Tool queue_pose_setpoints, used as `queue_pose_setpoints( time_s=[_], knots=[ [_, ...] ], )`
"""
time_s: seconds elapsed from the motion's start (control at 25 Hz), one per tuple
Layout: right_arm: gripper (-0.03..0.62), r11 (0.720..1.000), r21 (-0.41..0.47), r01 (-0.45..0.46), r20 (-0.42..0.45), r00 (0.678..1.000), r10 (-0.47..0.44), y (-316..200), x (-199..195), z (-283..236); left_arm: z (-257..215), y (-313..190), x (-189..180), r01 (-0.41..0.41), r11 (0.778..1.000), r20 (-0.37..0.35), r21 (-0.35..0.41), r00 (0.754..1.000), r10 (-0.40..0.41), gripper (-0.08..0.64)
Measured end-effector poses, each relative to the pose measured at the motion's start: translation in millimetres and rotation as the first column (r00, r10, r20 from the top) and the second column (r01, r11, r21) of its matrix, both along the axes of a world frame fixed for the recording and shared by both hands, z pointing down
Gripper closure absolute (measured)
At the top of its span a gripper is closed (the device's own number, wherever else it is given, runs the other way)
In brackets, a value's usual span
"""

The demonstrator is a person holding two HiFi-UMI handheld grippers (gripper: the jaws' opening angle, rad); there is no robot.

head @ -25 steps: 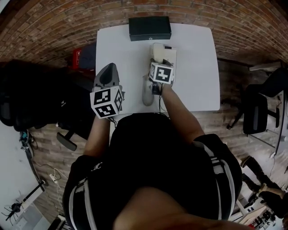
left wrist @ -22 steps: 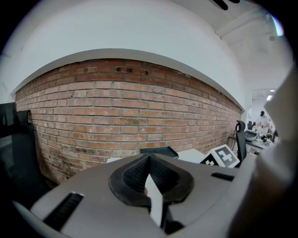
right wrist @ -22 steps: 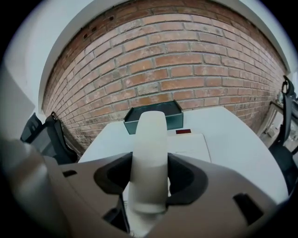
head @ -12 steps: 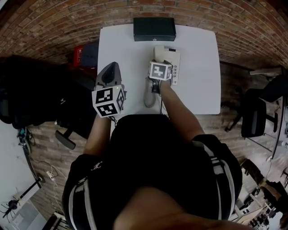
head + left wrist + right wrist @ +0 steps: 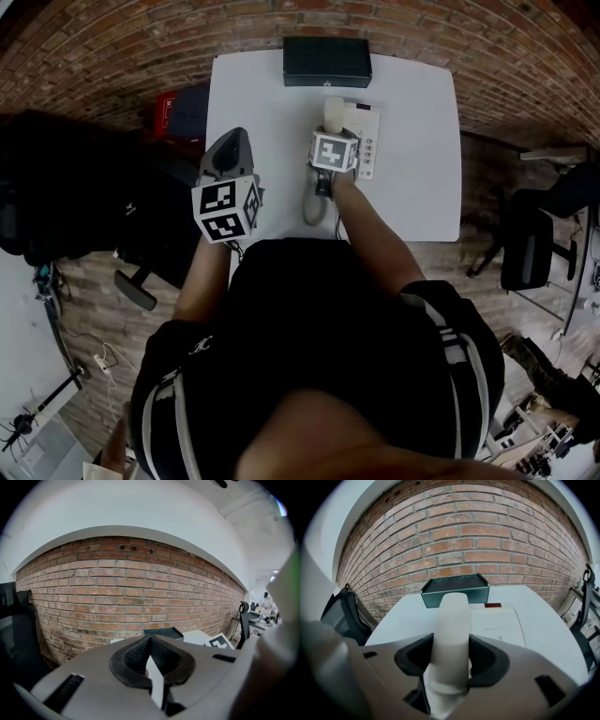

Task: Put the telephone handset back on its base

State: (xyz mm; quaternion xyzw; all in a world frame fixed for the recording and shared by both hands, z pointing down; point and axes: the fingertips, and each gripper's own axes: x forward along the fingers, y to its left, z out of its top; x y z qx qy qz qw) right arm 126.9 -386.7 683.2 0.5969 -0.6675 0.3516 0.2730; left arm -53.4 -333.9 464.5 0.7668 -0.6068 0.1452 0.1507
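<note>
My right gripper (image 5: 332, 129) is shut on the pale handset (image 5: 312, 199), which runs lengthwise from the table's near edge toward the wall. In the right gripper view the handset (image 5: 451, 630) stands up between the dark pads of that gripper (image 5: 450, 663), its far end over the left side of the white telephone base (image 5: 497, 627). The base (image 5: 366, 141), with a column of keys, lies just right of the gripper on the white table (image 5: 262, 103). My left gripper (image 5: 228, 150) hovers over the table's left edge, shut and holding nothing; its pads (image 5: 136, 658) meet.
A dark green box (image 5: 327, 61) lies at the table's far edge against the brick wall, right behind the base. A red item (image 5: 172, 111) and a black chair (image 5: 56, 197) are to the left of the table. An office chair (image 5: 530, 246) stands to the right.
The right gripper with the handset sits a little further left on the base, so more of the keypad shows. The left gripper has hardly moved.
</note>
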Motion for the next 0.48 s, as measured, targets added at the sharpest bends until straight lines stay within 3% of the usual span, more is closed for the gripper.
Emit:
queue_pose_setpoints(
  time_s=[0.48],
  knots=[
    [0.39, 0.999, -0.004, -0.032, -0.035, 0.999, 0.032, 7.3, 1.0, 10.3, 2.3, 6.6, -7.8, 0.001, 1.0, -0.001, -0.003, 1.0, -0.001, 0.565]
  ],
)
